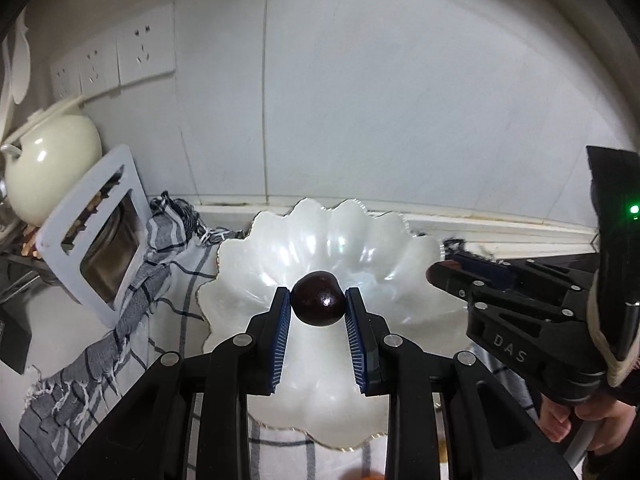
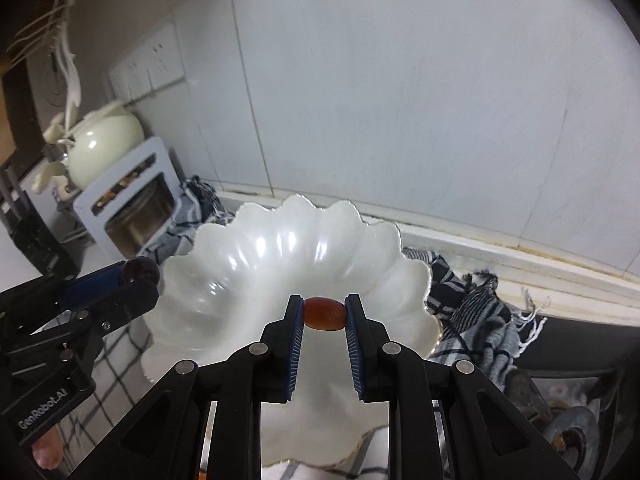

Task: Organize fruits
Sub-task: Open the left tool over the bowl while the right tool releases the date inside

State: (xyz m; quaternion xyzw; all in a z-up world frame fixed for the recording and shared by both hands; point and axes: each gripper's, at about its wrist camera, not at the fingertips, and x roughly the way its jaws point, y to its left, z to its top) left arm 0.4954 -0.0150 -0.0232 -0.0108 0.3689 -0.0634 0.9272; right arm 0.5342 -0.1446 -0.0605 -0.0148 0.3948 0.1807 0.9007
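two claws each carry a fruit over the empty scalloped white bowl [image 1: 256, 264] on the checked cloth [image 1: 176, 280]. the left claw [image 1: 317, 300] is clamped on a dark round fruit [image 1: 317, 299], and the right claw [image 2: 323, 313] pinches a small reddish fruit [image 2: 324, 313]. neither fruit is dropped yet, so the sorting looks barely begun.

A wall of large pale tiles [image 1: 400, 100] fills the far side, meeting the bench at a raised ledge [image 1: 500, 226]. White wall sockets [image 1: 120, 60] sit at far left above a cream pot [image 1: 52, 164]. A grey checked cloth [image 1: 120, 328] covers the bench; a stove burner [image 2: 572, 432] lies near right.
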